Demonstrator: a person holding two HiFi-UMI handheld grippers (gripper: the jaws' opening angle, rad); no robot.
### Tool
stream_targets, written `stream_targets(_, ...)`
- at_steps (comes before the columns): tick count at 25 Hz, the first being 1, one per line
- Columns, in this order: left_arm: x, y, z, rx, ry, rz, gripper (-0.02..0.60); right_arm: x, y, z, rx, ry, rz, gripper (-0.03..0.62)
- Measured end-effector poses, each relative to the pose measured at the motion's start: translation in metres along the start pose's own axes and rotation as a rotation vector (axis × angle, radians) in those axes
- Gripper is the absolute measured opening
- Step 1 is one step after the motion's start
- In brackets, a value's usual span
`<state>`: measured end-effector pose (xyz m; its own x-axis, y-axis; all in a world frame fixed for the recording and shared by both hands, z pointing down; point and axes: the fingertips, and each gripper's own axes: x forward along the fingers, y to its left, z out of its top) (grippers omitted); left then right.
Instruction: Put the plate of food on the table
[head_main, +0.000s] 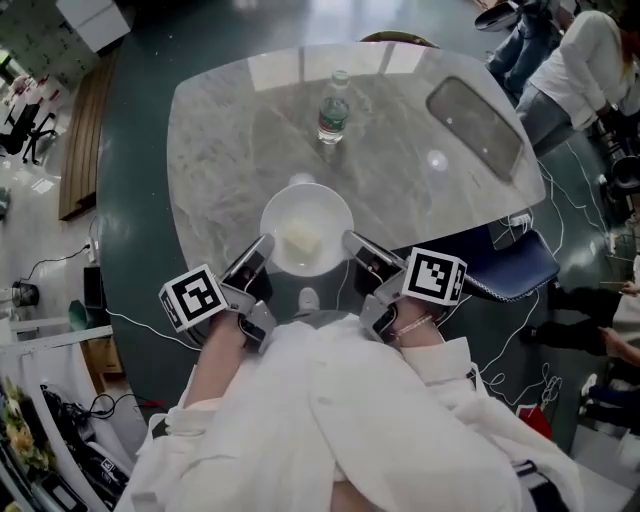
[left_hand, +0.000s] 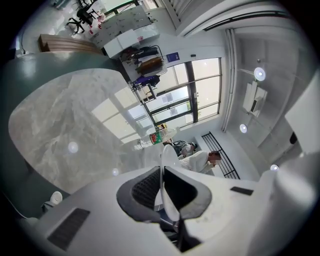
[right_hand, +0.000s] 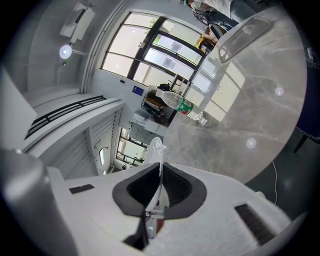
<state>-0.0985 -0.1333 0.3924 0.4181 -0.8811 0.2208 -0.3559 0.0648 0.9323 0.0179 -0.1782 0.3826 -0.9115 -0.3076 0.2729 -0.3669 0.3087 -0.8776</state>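
head view: plate (head_main: 306, 215) with pale food (head_main: 303, 238) over worktop's (head_main: 220, 150) near edge, left gripper (head_main: 262, 250) and right gripper (head_main: 352, 243) at opposite rims, bottle (head_main: 334, 108) beyond | left gripper view: clenched on plate rim | right gripper view: clenched on plate rim
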Motion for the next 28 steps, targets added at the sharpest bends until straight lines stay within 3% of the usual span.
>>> stream_targets(10,0.016,0.016,0.029,-0.027,-0.029,0.037,0.031,0.035,-0.012,0.019,0.044,0.051,-0.008,0.009)
stream_targets(14,0.014,0.017,0.024,-0.06,-0.027,0.058,0.031,0.033,-0.013,0.016,0.044,0.05,-0.01,0.009)
stream_targets(18,0.013,0.02,0.027,-0.04,-0.02,0.047,0.031,0.037,-0.013,0.014,0.048,0.05,-0.015,0.011)
stream_targets(24,0.012,0.023,0.035,-0.084,0.002,0.074,0.031,0.046,-0.006,0.019,0.032,0.046,-0.03,0.009)
stream_targets(28,0.016,0.026,0.044,-0.058,0.029,0.062,0.031,0.053,-0.008,0.02,0.037,0.039,-0.056,0.009)
